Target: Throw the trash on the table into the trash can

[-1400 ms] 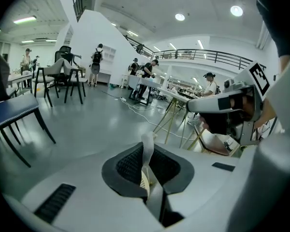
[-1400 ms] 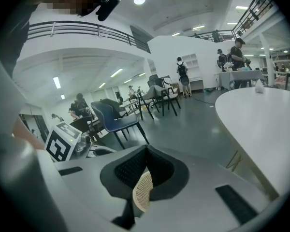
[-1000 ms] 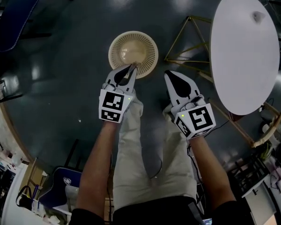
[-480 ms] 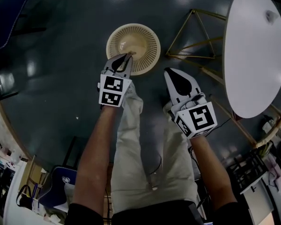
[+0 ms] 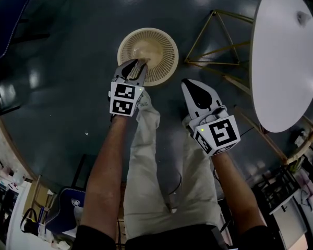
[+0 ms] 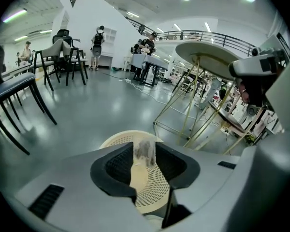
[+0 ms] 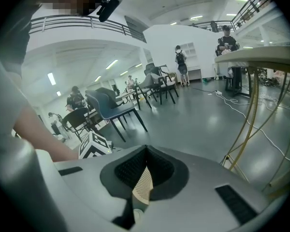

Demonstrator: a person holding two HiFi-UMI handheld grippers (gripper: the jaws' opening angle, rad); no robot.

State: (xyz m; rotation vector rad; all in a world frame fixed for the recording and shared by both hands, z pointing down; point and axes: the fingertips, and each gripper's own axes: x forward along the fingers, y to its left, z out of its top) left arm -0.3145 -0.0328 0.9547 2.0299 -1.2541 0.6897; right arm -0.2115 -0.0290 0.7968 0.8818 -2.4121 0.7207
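Left gripper [image 5: 140, 64] jaws were just opening, with a light, flimsy scrap [image 6: 145, 152] loose between them (any edge pinches) above the trash can [image 5: 169, 43]; right gripper [image 5: 188, 85] jaws were pressed together, empty.

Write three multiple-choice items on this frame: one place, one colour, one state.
1. Where is the trash can? A on the table; B on the floor under the left gripper; C on a chair.
2. Its colour? A blue; B beige; C black.
3. State of the right gripper? A shut, empty; B wide open; C shut on a bottle.
Answers: 1 B, head view shows it on the dark floor beneath the left gripper, whose jaws have just been opening with a wrapper scrap between them. 2 B, its perforated wall is beige. 3 A, right gripper view shows jaws together, nothing held.
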